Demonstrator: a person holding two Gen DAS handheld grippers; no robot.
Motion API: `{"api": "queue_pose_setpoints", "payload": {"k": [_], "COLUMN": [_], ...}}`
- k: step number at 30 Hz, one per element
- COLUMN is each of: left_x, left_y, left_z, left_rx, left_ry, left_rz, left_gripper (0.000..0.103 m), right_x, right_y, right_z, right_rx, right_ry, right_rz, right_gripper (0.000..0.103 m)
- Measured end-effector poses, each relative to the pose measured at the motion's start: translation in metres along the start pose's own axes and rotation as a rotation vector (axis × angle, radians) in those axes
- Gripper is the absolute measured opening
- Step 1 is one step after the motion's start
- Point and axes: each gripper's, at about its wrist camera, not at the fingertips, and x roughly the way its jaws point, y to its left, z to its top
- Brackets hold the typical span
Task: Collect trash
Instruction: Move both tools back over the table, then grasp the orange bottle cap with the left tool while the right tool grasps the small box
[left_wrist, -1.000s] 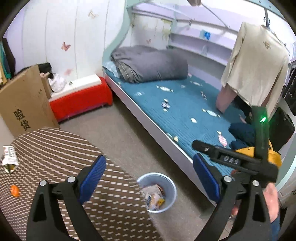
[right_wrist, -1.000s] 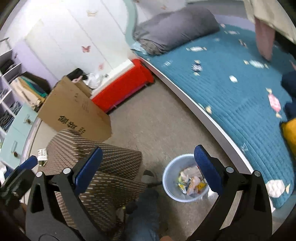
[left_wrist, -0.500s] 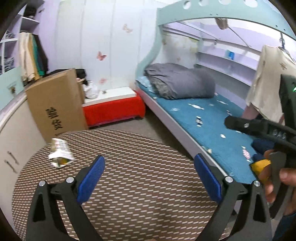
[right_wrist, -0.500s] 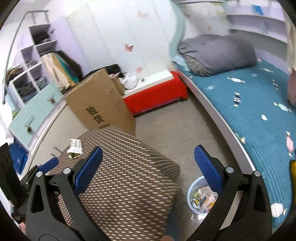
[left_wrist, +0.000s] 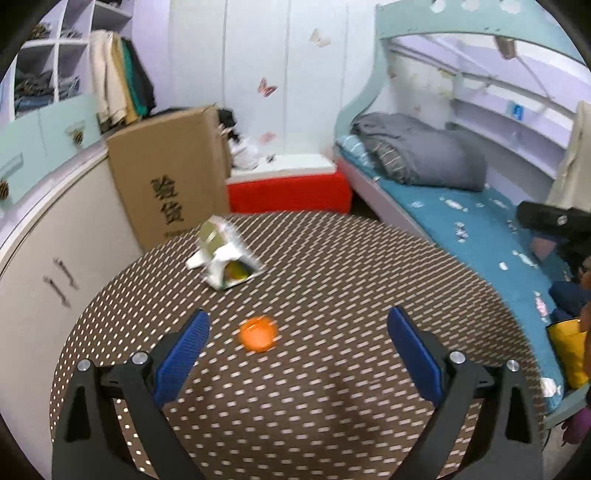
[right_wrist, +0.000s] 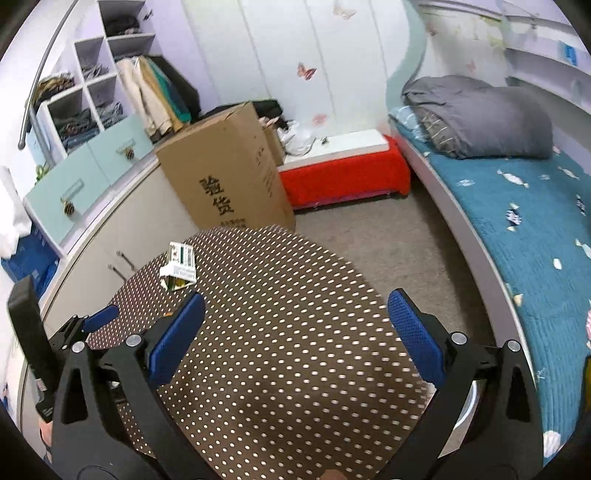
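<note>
Trash sits on the dotted table (left_wrist: 332, 266): from the left wrist, a crumpled carton (left_wrist: 221, 254) lies beyond a small orange piece (left_wrist: 258, 334), itself just ahead of the left gripper (left_wrist: 295, 343), jaws wide and empty. That piece may roll off if nudged. From the right wrist, the right gripper (right_wrist: 295, 332) gapes too, nearer the table's centre than the carton; the orange piece is hidden here.

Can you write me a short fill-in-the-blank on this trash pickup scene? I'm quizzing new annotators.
1. The small round item on the table, nearest the left gripper, is colored ____.
2. The crumpled carton lies on the ____.
3. Both the left gripper and the right gripper are ____ and hold nothing.
4. The box with printed characters, standing beyond the table, is made of ____.

Missing words: orange; table; open; cardboard
</note>
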Motion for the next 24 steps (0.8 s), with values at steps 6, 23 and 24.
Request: {"api": "queue_pose_setpoints", "payload": {"k": [6,23,24], "left_x": [0.036,0.035,0.03], "left_y": [0.024,0.092,0.1], "left_z": [-0.011,-0.026,-0.029], "left_rx": [-0.001,-0.072,-0.091], "left_ry": [0.086,0.113,0.106], "left_rz": [0.026,-0.024,-0.012], "left_gripper": [0.095,0.028,0.028], "right_x": [0.039,0.167,0.176], "right_y": [0.018,0.14,0.151], "right_z": [-0.002,0.016,0.015], "right_rx": [-0.046,-0.246,-0.258], "right_ry": [0.055,0.216,0.222], "right_rz": [0.037,0.177,0.181], "right_gripper": [0.097,0.097,0.097]}}
